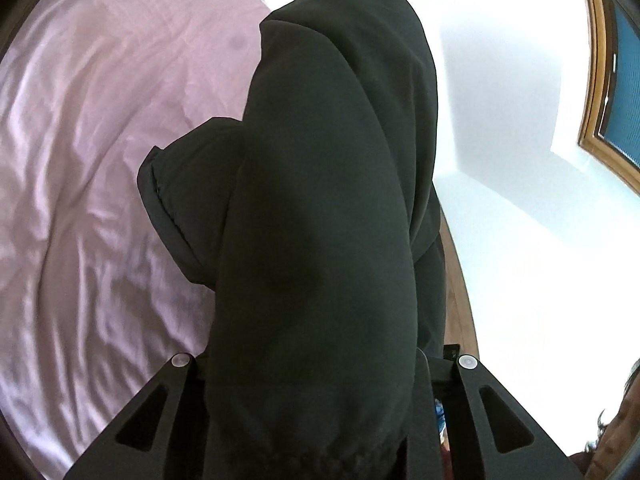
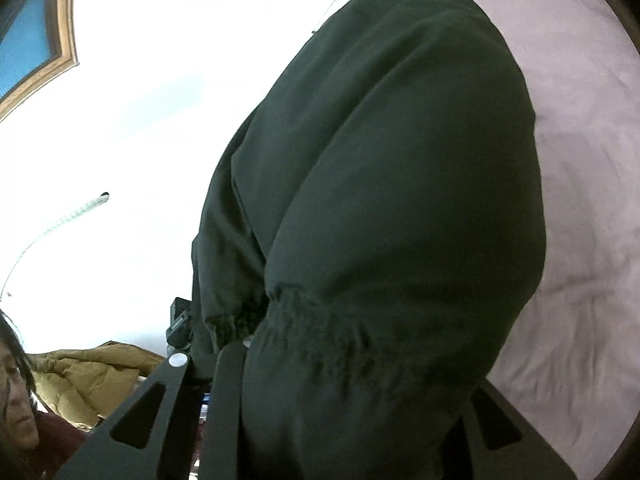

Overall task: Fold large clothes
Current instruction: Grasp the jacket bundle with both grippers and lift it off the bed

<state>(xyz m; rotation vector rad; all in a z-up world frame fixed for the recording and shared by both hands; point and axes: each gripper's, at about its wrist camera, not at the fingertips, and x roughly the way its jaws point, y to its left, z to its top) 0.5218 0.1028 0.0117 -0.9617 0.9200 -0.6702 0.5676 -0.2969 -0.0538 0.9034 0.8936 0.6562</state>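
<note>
Setting: a bed under a creased pale pink sheet [image 1: 80, 184], a white wall [image 1: 500, 100] behind it, a wood-framed window [image 1: 600, 92] with a blue pane.

Left wrist view.
- Pink sheet: fills the left half, rumpled throughout.
- Black padded jacket [image 1: 328, 200]: hangs up the middle of the frame, lifted off the sheet; a quilted fold bulges to the left at mid-height. Its gathered elastic hem sits at the bottom edge.
- Left gripper [image 1: 320, 420]: jaws drawn close and clamped on the jacket hem; the cloth hides the fingertips, and only the black finger bases with their two pale round studs show on either side.
- Strip of wooden floor [image 1: 456, 280]: runs between jacket and wall.
- Person: dark hair at the lower right corner.

Right wrist view.
- Same black padded jacket [image 2: 380, 200]: fills the centre, hanging, with the pink sheet [image 2: 580, 220] to its right.
- Right gripper [image 2: 328, 412]: jaws nearly together, pinching the shirred elastic hem; tips buried in cloth.
- Tan padded garment [image 2: 92, 376]: heaped at lower left.
- Person [image 2: 24, 408]: at the left edge, beside the tan garment.
- Window [image 2: 36, 32]: upper left corner.
- Left gripper's black housing [image 2: 180, 320]: glimpsed just left of the jacket.
</note>
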